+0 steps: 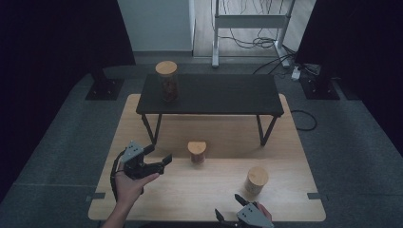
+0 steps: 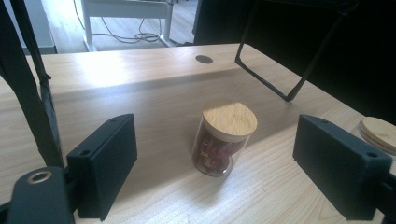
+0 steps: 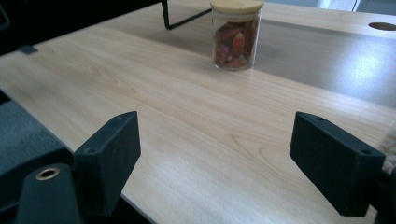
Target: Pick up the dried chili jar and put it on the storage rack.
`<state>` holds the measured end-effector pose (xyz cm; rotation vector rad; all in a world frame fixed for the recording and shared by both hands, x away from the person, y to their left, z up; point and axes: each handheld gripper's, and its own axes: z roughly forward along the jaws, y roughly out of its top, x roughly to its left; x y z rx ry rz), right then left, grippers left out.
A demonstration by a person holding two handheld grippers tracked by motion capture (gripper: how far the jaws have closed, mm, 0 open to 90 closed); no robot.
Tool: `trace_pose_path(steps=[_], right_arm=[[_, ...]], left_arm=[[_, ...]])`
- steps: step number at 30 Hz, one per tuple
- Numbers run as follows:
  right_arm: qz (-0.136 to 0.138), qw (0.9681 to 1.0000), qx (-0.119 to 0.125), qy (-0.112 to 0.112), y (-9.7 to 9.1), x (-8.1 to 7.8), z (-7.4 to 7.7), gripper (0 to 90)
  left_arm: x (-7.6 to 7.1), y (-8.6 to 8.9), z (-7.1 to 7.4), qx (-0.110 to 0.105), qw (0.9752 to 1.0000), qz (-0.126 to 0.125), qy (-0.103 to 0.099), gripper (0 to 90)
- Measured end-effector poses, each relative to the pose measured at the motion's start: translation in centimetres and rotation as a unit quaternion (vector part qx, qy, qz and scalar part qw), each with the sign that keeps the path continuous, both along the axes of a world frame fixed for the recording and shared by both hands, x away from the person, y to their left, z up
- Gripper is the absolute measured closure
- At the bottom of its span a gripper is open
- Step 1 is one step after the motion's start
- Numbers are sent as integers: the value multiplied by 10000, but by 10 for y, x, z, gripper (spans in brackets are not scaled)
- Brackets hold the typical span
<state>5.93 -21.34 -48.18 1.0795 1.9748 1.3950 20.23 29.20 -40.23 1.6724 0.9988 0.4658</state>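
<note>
A small glass jar [image 1: 196, 152] with a wooden lid and red contents stands mid-table, in front of the black shelf. My left gripper [image 1: 159, 154] is held in a hand just left of it, jaws open. In the left gripper view the jar [image 2: 223, 140] stands upright a little ahead of the open left gripper [image 2: 215, 172], untouched. My right gripper [image 1: 229, 207] is at the table's near edge, open with nothing between its jaws. In the right gripper view the same jar [image 3: 236, 35] is far ahead of the right gripper [image 3: 215, 158].
A black low shelf [image 1: 223, 95] stands across the back of the wooden table [image 1: 157, 194], with a taller lidded jar [image 1: 167, 83] on its left end. Another wooden-lidded jar [image 1: 256, 180] stands near the right gripper; its lid [image 2: 378, 133] shows at the frame edge.
</note>
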Motion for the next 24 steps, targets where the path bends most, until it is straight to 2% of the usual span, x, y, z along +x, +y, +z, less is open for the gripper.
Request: trace_pose_path(steps=[7,11,19,24], right_arm=[[-18,9998,144,-143,9,13,8,159],[-35,9997,227,-119,14,24,10,158],[-57,9998,123,-168,31,47,16,146],[-120,9998,121,-81,36,61,17,164]], left_arm=[[3,2,-2,18,10000,9,-1,133],[4,1,-6,61,10000,-37,68,134],[6,-2,-11,99,9998,-84,166,134],[6,1,-13,47,9997,-71,209,135]])
